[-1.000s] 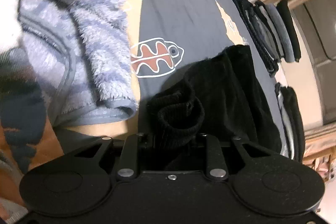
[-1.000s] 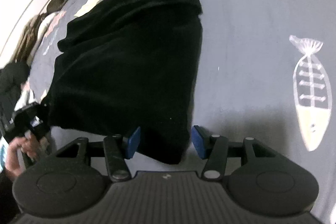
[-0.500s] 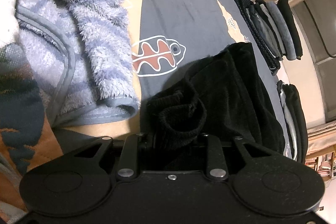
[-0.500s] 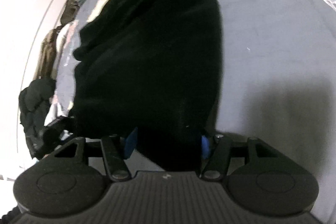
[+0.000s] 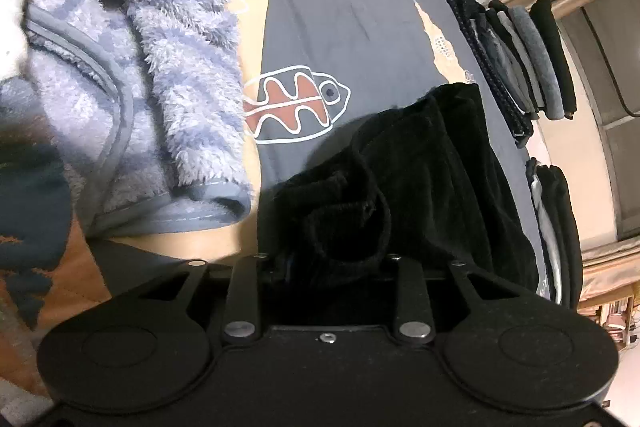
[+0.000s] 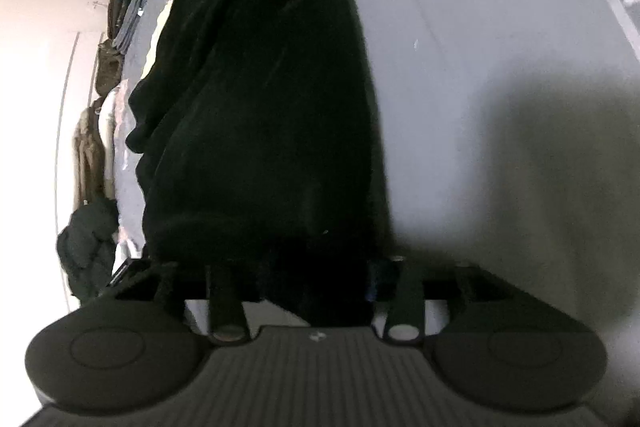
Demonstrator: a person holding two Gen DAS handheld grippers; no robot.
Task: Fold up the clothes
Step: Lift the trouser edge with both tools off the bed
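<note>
Between the fingers of the left gripper [image 5: 326, 259], a bunched cuff of the black garment [image 5: 420, 187] is clamped, just beside the fish print [image 5: 296, 103]. The right gripper [image 6: 308, 279] is closing around the garment's opposite end. A fold is judged to be starting; a firm right grasp is needed next.

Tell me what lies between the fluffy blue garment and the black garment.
In the left wrist view, between the fluffy blue garment and the black garment lies the dark cover with its fish print; nothing else.
</note>
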